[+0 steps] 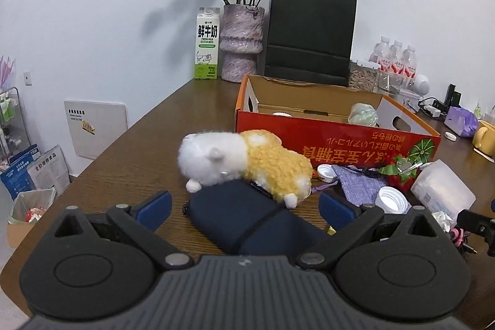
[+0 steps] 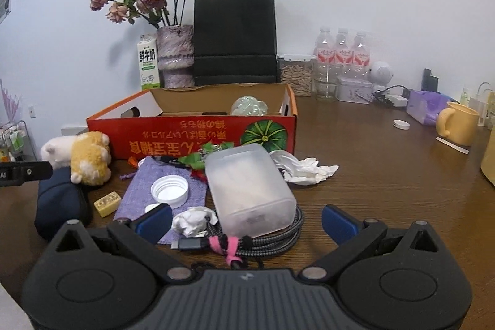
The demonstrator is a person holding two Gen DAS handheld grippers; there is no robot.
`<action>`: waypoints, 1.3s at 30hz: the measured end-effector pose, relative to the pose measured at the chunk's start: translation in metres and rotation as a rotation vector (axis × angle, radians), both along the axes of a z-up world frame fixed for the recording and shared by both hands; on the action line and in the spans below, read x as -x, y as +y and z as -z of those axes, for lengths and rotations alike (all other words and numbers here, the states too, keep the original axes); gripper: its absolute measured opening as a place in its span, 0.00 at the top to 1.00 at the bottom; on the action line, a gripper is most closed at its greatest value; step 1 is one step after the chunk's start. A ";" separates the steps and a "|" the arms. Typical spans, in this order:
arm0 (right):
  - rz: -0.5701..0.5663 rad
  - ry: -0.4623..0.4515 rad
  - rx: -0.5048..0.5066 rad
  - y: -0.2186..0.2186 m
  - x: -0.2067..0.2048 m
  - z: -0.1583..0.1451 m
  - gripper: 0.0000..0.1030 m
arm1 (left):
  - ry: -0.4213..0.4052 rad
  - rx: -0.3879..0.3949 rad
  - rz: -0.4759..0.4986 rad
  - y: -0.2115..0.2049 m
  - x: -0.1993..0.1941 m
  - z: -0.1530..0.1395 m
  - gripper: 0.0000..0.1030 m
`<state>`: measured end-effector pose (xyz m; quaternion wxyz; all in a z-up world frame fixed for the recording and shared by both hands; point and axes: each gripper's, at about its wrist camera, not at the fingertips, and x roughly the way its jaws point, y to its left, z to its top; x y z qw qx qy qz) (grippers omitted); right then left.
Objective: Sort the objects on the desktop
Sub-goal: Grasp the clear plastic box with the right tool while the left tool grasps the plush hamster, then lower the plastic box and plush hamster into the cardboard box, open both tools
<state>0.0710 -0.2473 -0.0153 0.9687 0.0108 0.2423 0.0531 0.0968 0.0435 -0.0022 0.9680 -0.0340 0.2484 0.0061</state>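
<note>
A white and yellow plush toy [image 1: 244, 163] lies on the desk, partly on a navy pouch [image 1: 244, 218]; both also show in the right wrist view, the toy [image 2: 83, 156] and the pouch [image 2: 58, 203]. My left gripper [image 1: 244, 206] is open, its blue fingers either side of the pouch, just short of the toy. My right gripper [image 2: 247, 220] is open around a frosted plastic box [image 2: 247, 187] that lies on a coiled braided cable [image 2: 272, 240]. An open red cardboard box [image 2: 191, 132] stands behind, holding a pale green object [image 2: 249, 107].
Near the right gripper lie a purple cloth [image 2: 161, 190], a white lid [image 2: 169, 189], a yellow eraser [image 2: 106, 203] and crumpled tissues [image 2: 306, 169]. At the back stand a vase [image 2: 174, 57], milk carton [image 2: 148, 64], black bag [image 2: 235, 39], bottles [image 2: 342, 51]. A yellow mug [image 2: 458, 122] sits right.
</note>
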 end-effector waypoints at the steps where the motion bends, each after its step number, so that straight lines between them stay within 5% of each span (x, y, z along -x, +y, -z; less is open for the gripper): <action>1: 0.000 0.000 0.002 -0.001 -0.001 0.000 0.00 | 0.003 -0.008 -0.004 0.000 -0.001 0.000 0.00; 15: -0.022 0.043 0.090 0.001 -0.046 -0.003 0.02 | 0.018 -0.054 -0.059 0.023 -0.045 -0.005 0.00; 26: -0.050 0.119 0.105 0.012 -0.076 0.008 0.16 | 0.045 0.022 0.057 0.050 -0.085 0.007 0.02; 30: -0.058 0.143 0.110 0.014 -0.080 0.012 0.28 | 0.052 0.097 0.111 0.058 -0.091 0.011 0.11; 34: -0.066 0.150 0.115 0.015 -0.080 0.013 0.33 | 0.058 0.136 0.140 0.060 -0.089 0.011 0.42; 39: -0.073 0.137 0.113 0.015 -0.074 0.012 0.38 | 0.037 0.141 0.127 0.059 -0.080 0.008 0.50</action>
